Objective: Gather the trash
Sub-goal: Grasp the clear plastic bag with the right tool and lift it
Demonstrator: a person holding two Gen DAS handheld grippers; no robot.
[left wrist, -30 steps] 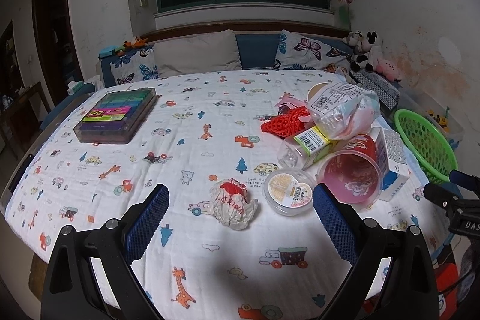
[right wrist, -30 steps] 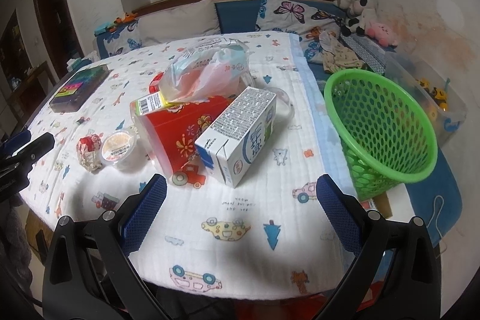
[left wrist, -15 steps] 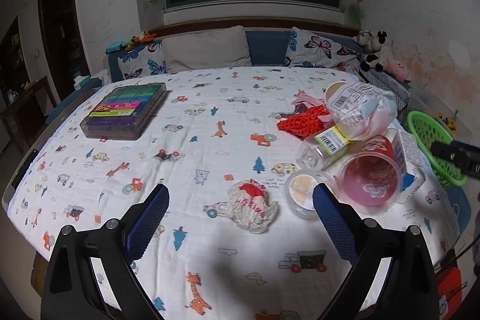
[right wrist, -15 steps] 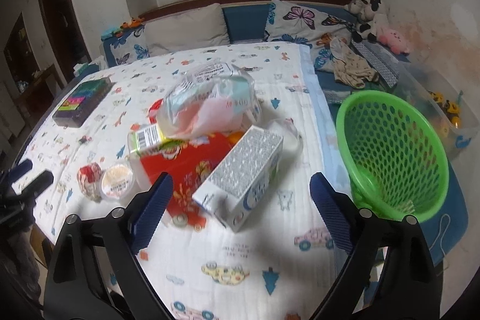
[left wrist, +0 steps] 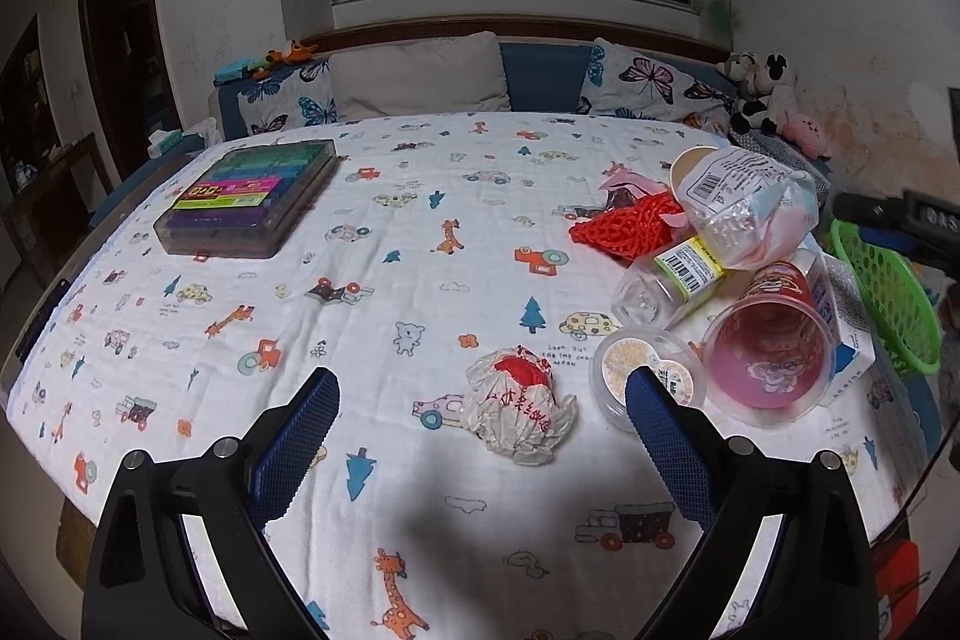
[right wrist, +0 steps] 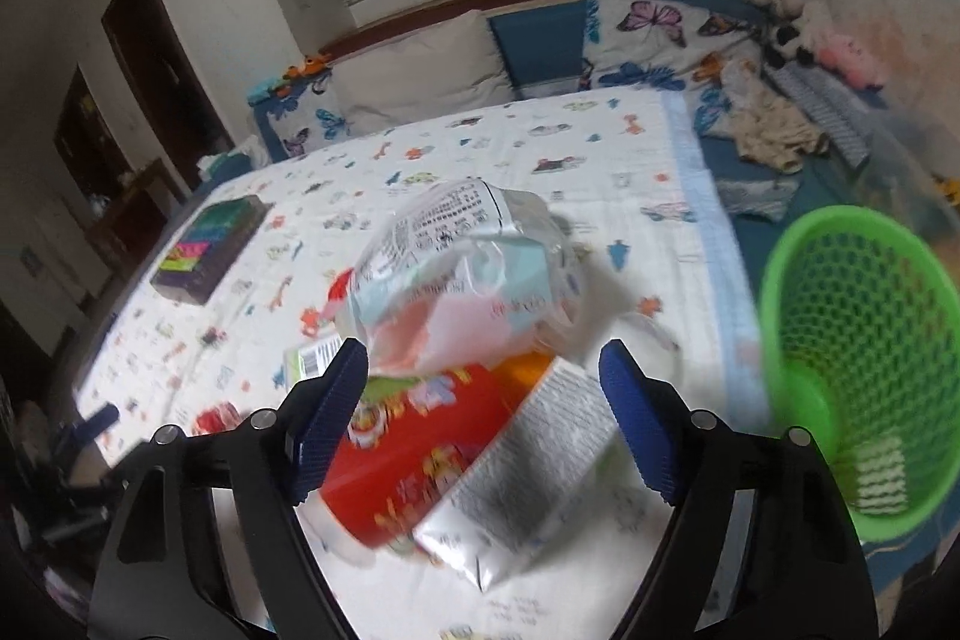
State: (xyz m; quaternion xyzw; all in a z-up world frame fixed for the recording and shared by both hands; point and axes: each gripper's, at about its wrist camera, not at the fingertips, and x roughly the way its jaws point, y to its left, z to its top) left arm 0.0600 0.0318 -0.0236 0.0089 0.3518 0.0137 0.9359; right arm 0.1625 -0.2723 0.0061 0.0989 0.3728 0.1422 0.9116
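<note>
Trash lay in a heap on the right part of the bed (left wrist: 420, 196), which was covered by a white quilt with small cartoon prints. At the far left of the quilt rested a flat transparent box with colourful strips inside (left wrist: 246, 199), well apart from the heap; probably it was not trash. The left hand-held gripper (left wrist: 480, 451) hovered over the near edge with its blue pads wide apart and nothing between them. Just in front of it sat a crumpled white paper wrapper with red print (left wrist: 519, 415), so I judged this was its target.

To the right of the wrapper stood a small round clear plastic cup with a printed lid (left wrist: 645, 379), then a tipped red paper cup (right wrist: 414, 448) and a grey-and-white carton (right wrist: 540, 466) lying side by side. A crinkled transparent plastic bag with printed label (right wrist: 462, 274) rested on top of them, and a red net (left wrist: 624, 229) lay behind.

The right hand-held gripper (right wrist: 483, 424) pointed down at this heap. Its jaws had just been closing, yet they did not press on anything; the cup and carton showed between the pads. At the far right waited a green plastic mesh basket (right wrist: 864, 340), beside the bed edge, near enough to receive each piece.
</note>
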